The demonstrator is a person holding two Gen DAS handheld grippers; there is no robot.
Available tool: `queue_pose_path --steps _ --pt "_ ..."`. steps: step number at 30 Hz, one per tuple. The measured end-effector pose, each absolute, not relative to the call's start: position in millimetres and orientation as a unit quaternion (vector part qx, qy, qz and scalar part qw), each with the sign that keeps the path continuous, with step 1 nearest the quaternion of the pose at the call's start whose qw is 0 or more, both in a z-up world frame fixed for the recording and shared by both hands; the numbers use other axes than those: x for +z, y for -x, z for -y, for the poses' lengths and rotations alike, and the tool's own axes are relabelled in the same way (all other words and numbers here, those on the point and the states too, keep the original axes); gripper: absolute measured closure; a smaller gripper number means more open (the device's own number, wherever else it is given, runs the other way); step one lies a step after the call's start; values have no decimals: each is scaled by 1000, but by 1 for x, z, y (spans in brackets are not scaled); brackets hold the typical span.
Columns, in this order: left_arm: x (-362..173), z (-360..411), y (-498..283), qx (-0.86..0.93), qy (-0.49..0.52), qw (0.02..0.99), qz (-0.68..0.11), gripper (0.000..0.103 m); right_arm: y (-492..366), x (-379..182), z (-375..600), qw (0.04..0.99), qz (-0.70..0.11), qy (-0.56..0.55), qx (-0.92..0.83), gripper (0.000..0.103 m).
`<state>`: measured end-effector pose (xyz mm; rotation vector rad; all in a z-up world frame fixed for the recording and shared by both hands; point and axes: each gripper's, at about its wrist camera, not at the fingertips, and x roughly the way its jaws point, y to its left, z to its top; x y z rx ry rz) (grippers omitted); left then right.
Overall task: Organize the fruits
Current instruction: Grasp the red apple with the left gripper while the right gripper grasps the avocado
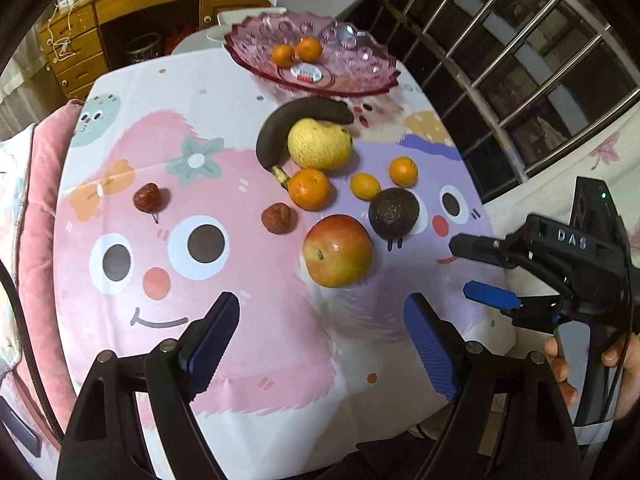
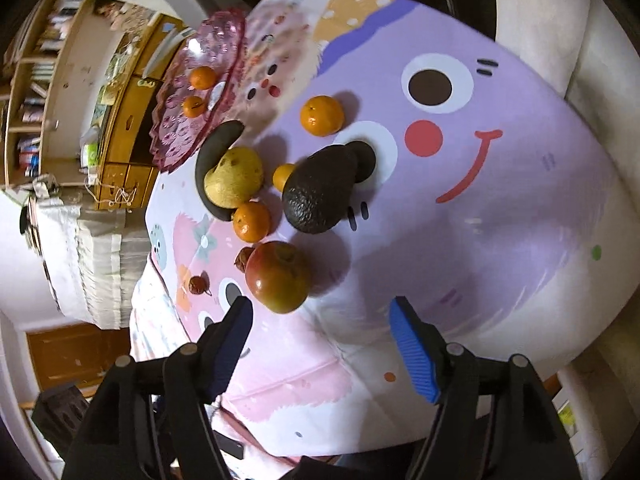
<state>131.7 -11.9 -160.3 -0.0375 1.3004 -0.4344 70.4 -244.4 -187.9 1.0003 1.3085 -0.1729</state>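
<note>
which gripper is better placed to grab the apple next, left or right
Probably the left. The apple lies straight ahead of the open left gripper. The right gripper, also open, has it off toward its left finger.

The tablecloth [image 1: 248,128] is white, printed with pink and lilac cartoon faces that have dark brown eyes, red cheeks and a red smile. The bowl [image 1: 360,72] is translucent pink glass with an embossed floral pattern and contains two orange tangerines [image 1: 297,51]. The banana [image 1: 276,128] is blackened, the pear [image 1: 320,144] yellow, the avocado [image 2: 320,192] dark and pebbled, the apple [image 1: 338,251] red-yellow, and the gripper pads [image 2: 412,348] blue and ribbed.
</note>
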Motion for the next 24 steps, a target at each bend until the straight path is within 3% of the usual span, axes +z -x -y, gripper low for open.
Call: queue_pose_path --steps 9,24 --pt "-202 45 -171 -175 -1 737 -653 19 -112 -224 257 638 -611 -460 -89 31" --pt "-257 72 -200 -143 8 693 -707 19 -176 -262 248 628 -672 -386 -76 31"
